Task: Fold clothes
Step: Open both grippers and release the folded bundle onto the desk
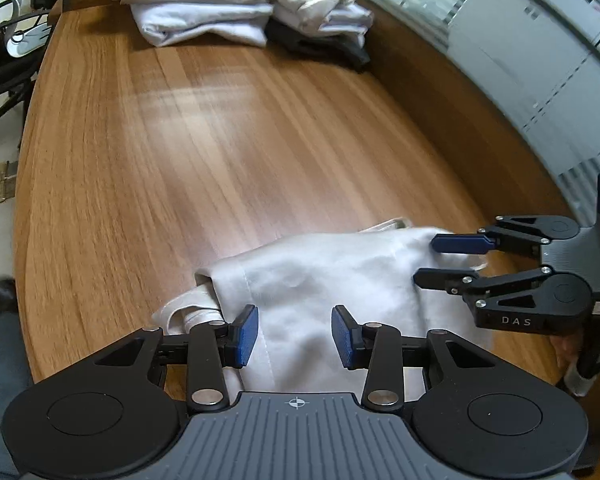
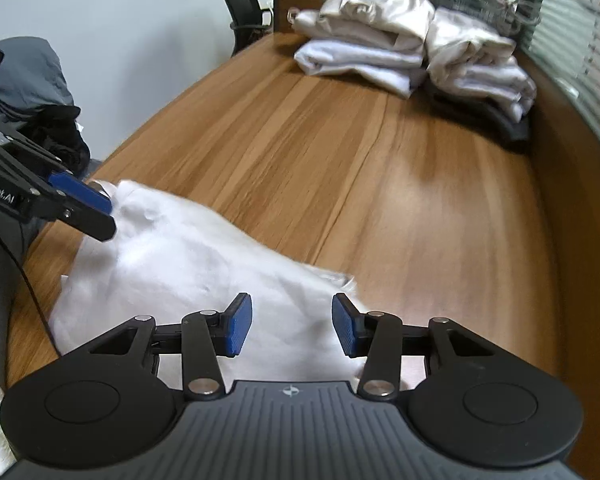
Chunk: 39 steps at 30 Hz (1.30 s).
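Both grippers spread wide over crumpled white cloth garment (image 1: 320,280) at near edge of brown wooden table (image 1: 220,140).
Left gripper (image 1: 295,334) and right gripper (image 2: 292,326) hold nothing; folded pale clothes stack (image 2: 412,56) sits at far end.

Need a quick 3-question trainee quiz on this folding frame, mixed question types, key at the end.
1. True or false: both the left claw and the right claw have their jaws spread, gripping nothing.
2. Multiple choice: the crumpled white cloth garment lies (A) at the near edge of the brown wooden table, (B) on the black office chair, (C) on top of the far pile.
3. Fill in: the stack of folded white and cream clothes sits at the table's ____ end, with a dark garment under part of it.

Key: 1 true; 2 A; 3 far.
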Each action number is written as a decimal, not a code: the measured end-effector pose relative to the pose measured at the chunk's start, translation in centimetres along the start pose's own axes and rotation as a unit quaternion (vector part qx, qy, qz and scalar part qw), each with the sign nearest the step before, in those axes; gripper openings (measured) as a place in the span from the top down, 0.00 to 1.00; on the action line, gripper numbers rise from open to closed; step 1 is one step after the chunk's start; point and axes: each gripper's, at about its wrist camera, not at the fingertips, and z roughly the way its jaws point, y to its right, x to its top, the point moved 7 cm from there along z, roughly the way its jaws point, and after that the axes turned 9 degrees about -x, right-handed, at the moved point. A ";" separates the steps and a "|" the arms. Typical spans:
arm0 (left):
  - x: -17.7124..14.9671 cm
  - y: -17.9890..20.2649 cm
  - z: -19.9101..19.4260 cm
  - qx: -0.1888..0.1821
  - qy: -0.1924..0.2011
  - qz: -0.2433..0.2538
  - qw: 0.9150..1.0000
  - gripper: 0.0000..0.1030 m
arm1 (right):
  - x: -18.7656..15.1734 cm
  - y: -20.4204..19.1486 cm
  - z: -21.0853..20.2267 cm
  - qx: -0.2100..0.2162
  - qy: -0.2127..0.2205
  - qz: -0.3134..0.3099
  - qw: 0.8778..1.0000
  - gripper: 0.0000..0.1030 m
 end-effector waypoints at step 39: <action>-2.5 -8.5 -10.1 -0.063 0.057 -0.252 0.964 0.27 | -2.1 -22.2 -1.0 0.074 0.007 -0.326 0.942 0.50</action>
